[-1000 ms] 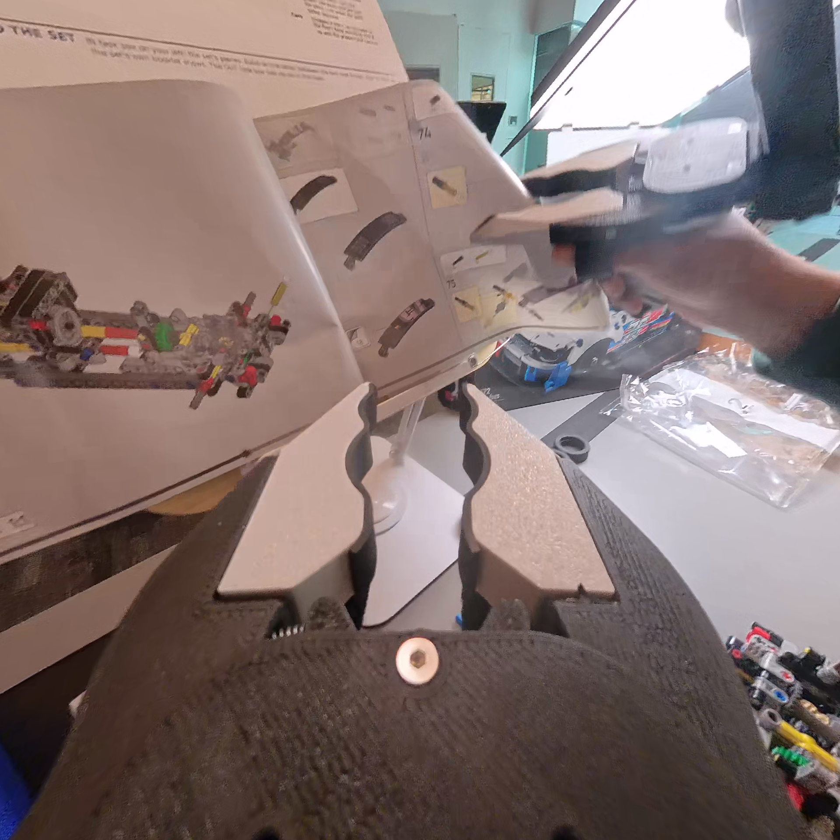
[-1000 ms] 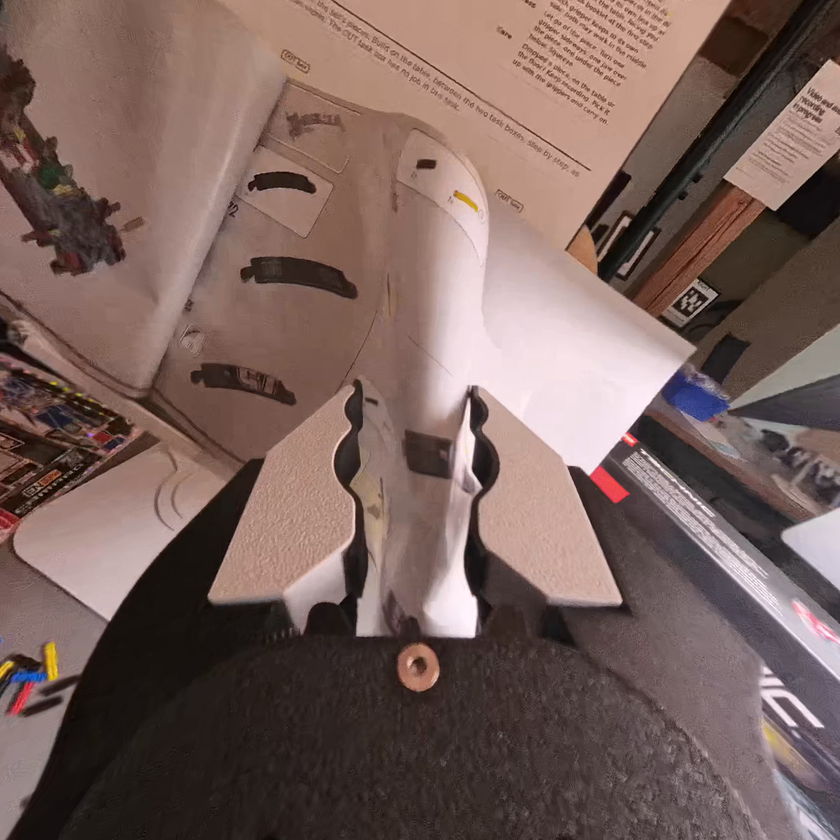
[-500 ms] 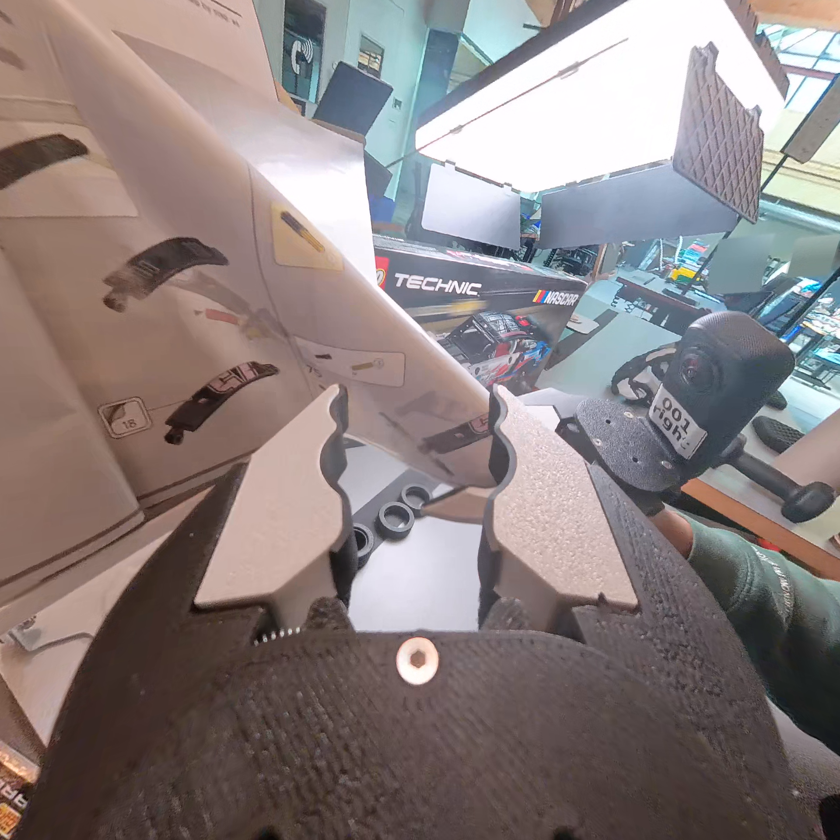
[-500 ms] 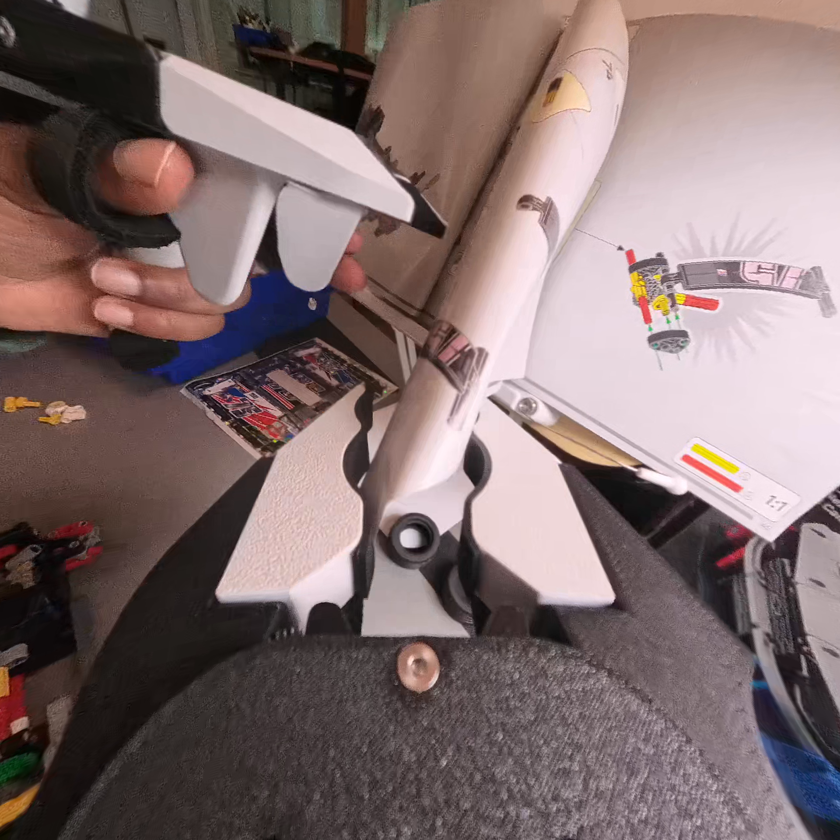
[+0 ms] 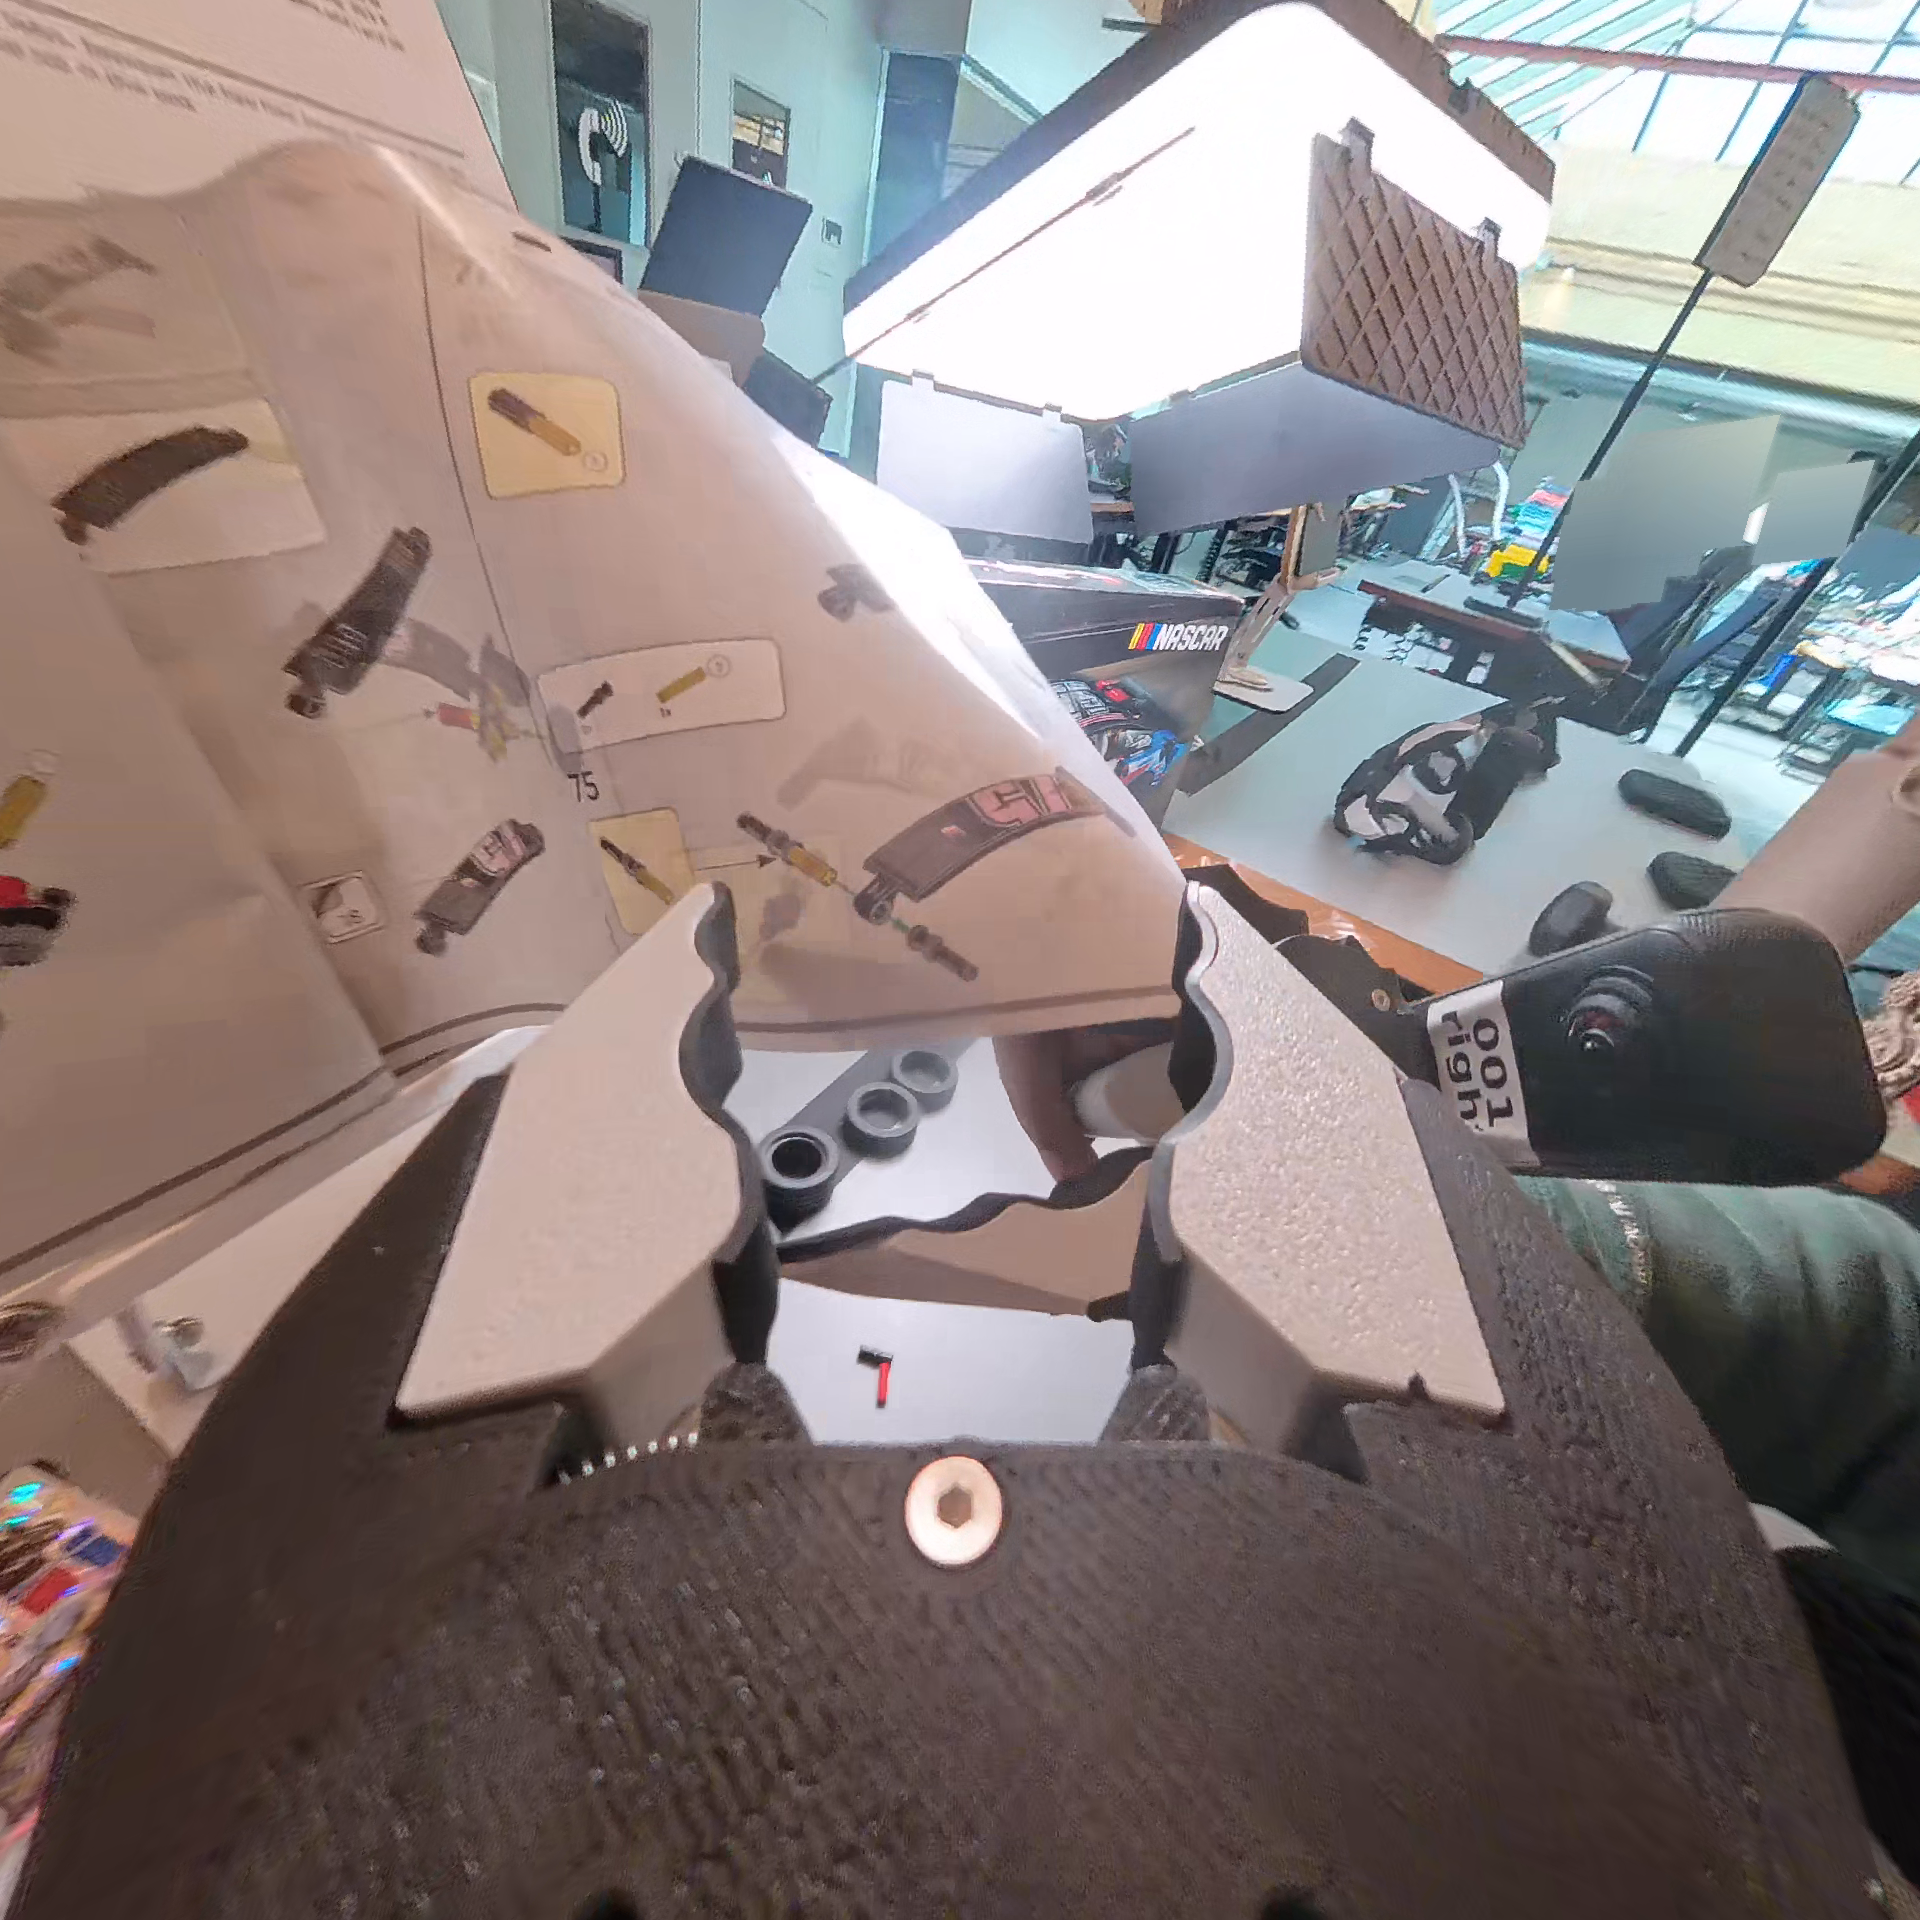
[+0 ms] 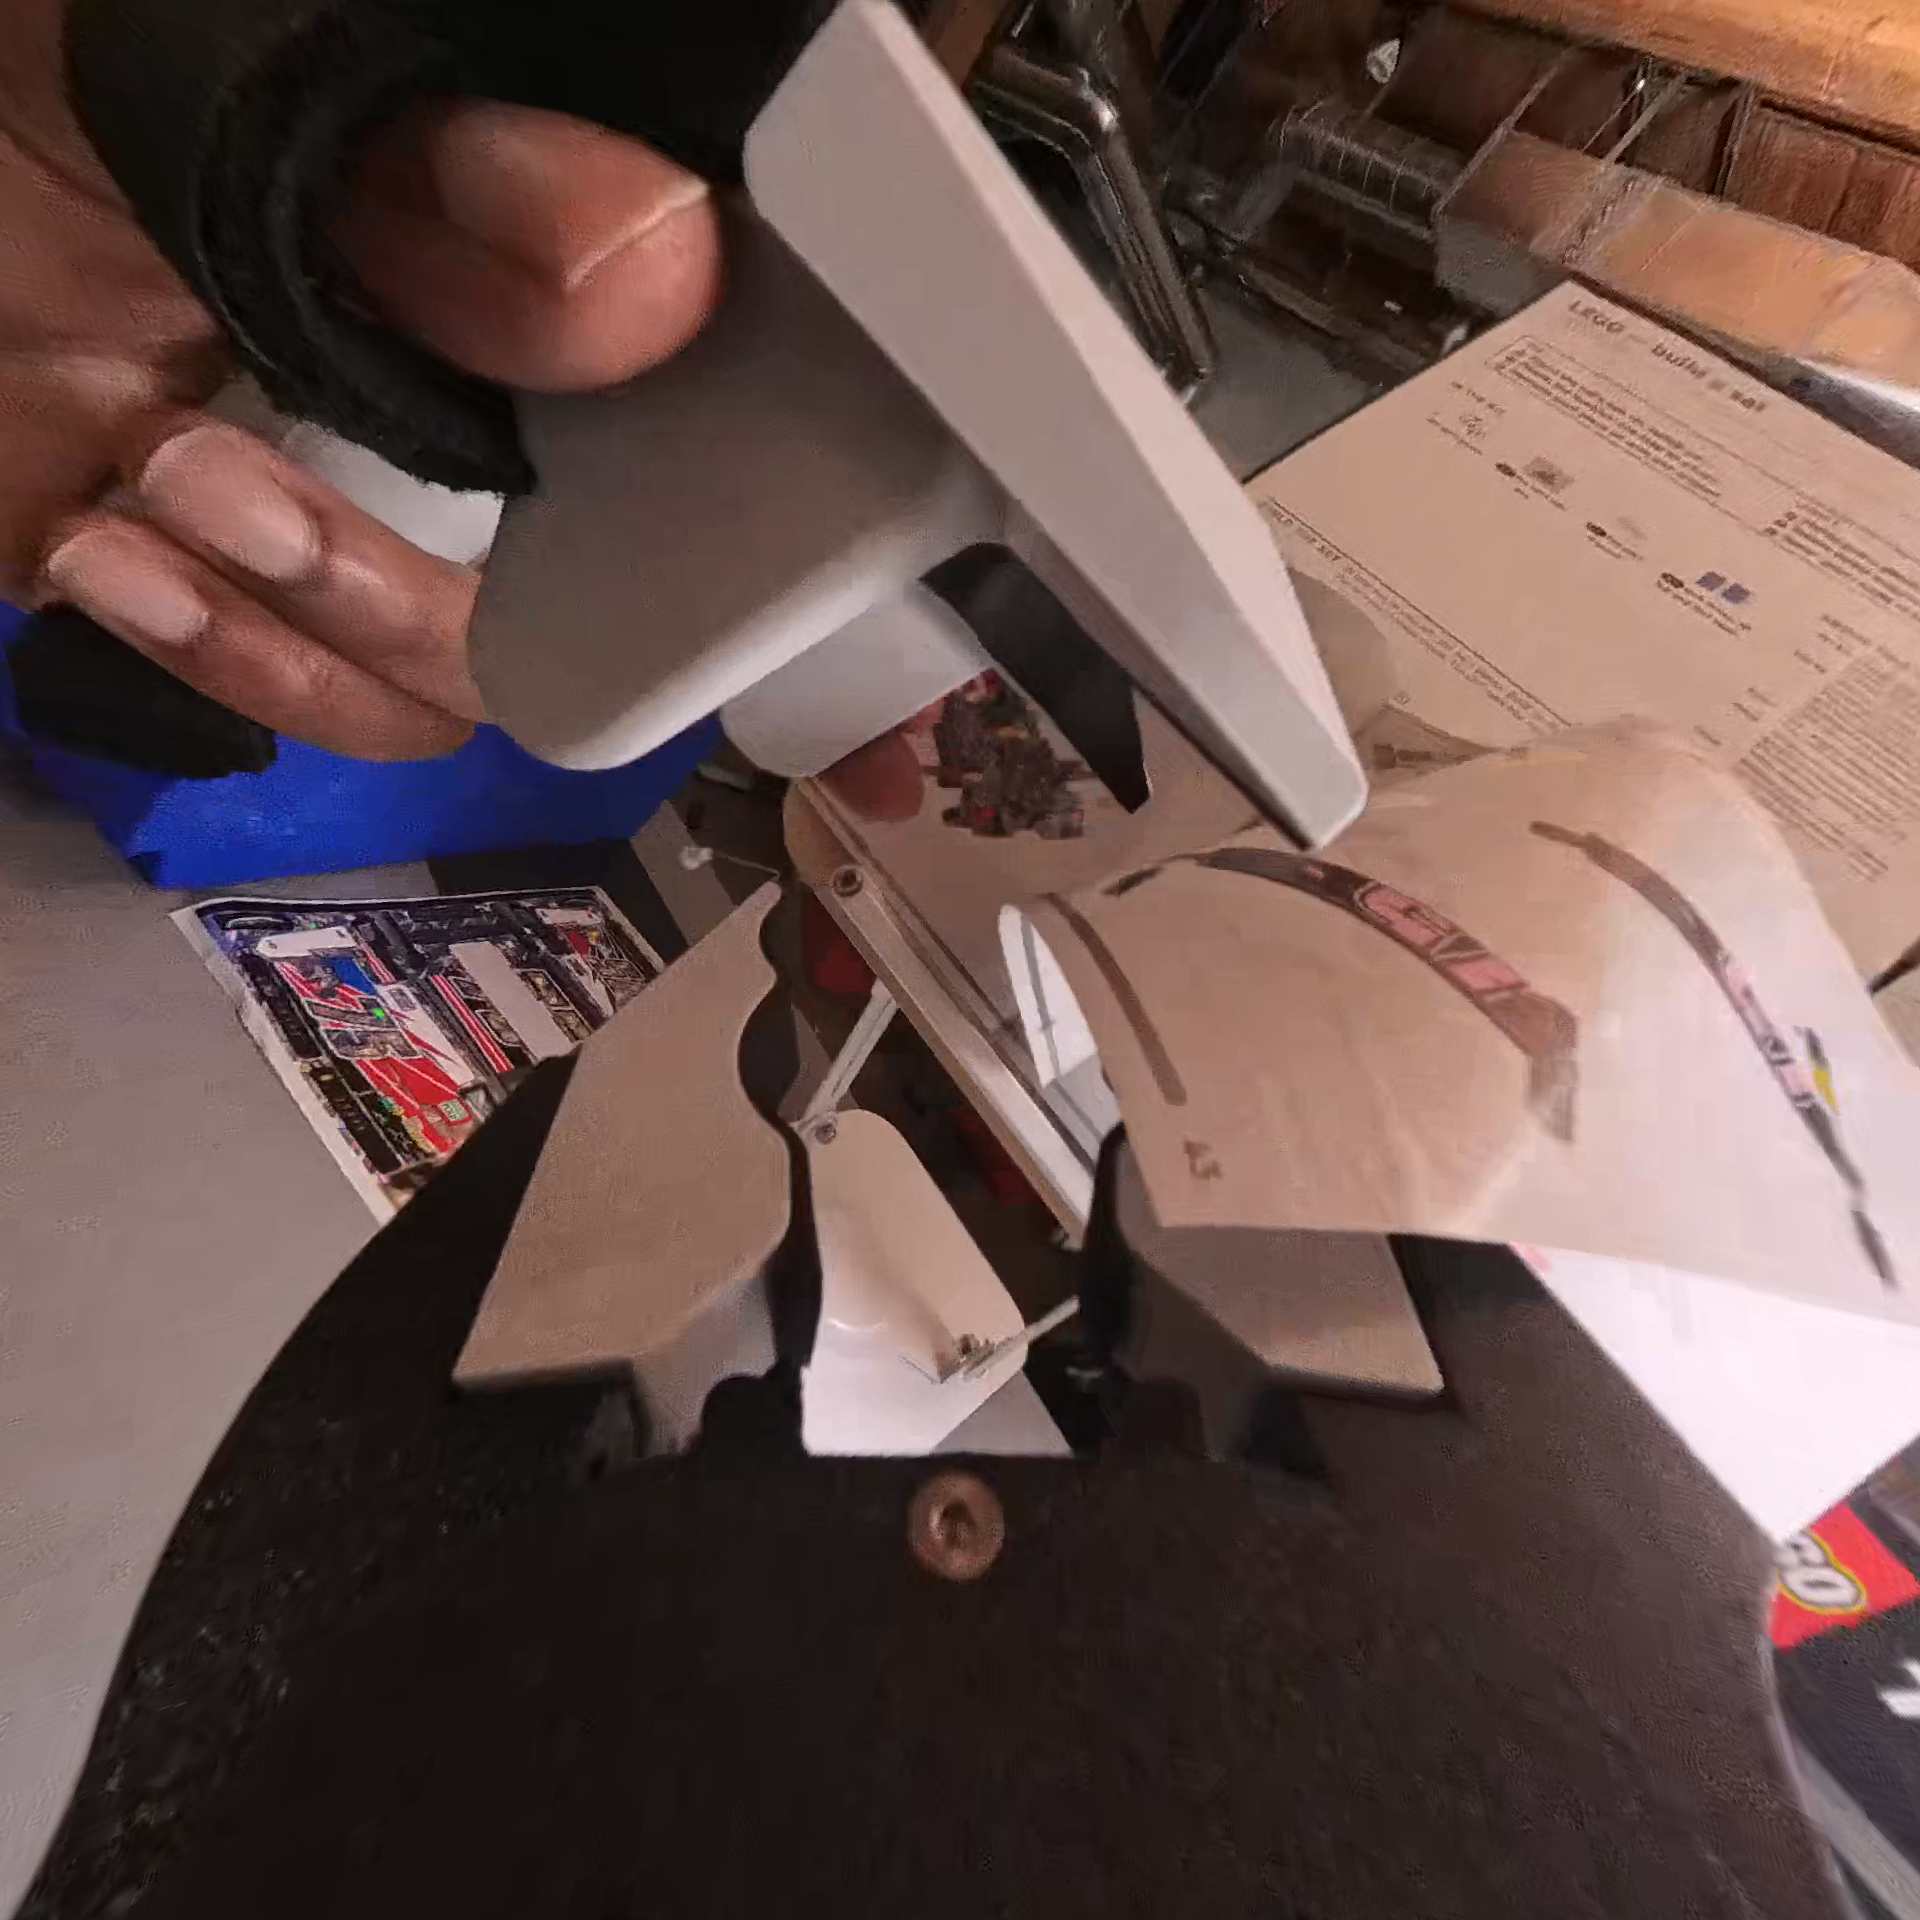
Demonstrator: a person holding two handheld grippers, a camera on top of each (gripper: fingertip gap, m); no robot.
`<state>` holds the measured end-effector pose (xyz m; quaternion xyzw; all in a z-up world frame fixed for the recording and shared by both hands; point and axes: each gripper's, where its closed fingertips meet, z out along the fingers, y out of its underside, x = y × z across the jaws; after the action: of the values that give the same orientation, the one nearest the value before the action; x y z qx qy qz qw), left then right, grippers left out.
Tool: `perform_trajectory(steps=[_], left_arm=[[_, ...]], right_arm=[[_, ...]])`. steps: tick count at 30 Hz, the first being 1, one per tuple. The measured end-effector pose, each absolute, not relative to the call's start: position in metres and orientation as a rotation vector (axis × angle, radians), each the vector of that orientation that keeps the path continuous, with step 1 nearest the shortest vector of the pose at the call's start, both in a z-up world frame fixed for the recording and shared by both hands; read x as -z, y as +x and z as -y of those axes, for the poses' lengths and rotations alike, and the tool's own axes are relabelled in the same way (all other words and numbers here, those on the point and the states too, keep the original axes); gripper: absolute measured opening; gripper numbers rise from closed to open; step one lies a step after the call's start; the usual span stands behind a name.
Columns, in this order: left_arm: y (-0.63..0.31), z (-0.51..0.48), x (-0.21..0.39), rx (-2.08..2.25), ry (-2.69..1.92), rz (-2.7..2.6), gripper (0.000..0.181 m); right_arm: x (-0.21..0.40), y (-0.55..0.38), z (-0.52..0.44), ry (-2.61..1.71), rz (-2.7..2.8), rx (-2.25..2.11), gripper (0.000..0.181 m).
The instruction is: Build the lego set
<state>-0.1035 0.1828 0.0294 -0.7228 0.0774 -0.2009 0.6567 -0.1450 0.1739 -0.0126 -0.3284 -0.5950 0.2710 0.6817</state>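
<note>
**Page curled between my two grippers**

Clutter first. In the left view three grey tyres point(image 5: 878, 1112) lie in a row on the grey table point(image 5: 966, 1371), seen through my spread fingers, with one small red-and-black piece point(image 5: 879, 1378) nearer me. The dark set box point(image 5: 1122, 644) stands behind the page, under a bright lamp panel point(image 5: 1174, 281). In the right view a sticker sheet point(image 6: 416, 1008) lies flat beside a blue bin point(image 6: 343, 810), and a printed sheet point(image 6: 1621, 561) lies beyond the booklet.

The booklet point(image 5: 260, 727) sits propped on a white stand point(image 6: 904, 1278). Its loose page point(image 5: 904, 790) bows out in front of my left gripper point(image 5: 951, 956), hiding much of the table behind. My left fingers are wide apart and grip nothing.

My right gripper point(image 6: 935, 1039) is also spread and empty; the page's corner point(image 6: 1382, 1049) droops over its right finger. The left gripper's white finger point(image 6: 1049, 416) crosses close above, its tip at the page's top edge.

The page shows curved black parts and yellow pins.
</note>
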Motion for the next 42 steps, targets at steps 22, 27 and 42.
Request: perform_trajectory(steps=[22,27,42], left_arm=[[-0.259,-0.131,-0.019,-0.147,-1.681,0.016,0.000],[-0.295,-0.126,-0.012,-0.072,-1.669,0.093,0.000],[-0.367,-0.140,0.022,-0.136,-1.734,0.234,0.009]], right_arm=[[0.036,-0.212,-0.115,-0.623,1.535,-0.543,0.070],[0.029,-0.187,-0.155,-0.740,1.473,-0.567,0.063],[0.019,-0.245,-0.267,-0.990,1.512,-0.175,0.043]])
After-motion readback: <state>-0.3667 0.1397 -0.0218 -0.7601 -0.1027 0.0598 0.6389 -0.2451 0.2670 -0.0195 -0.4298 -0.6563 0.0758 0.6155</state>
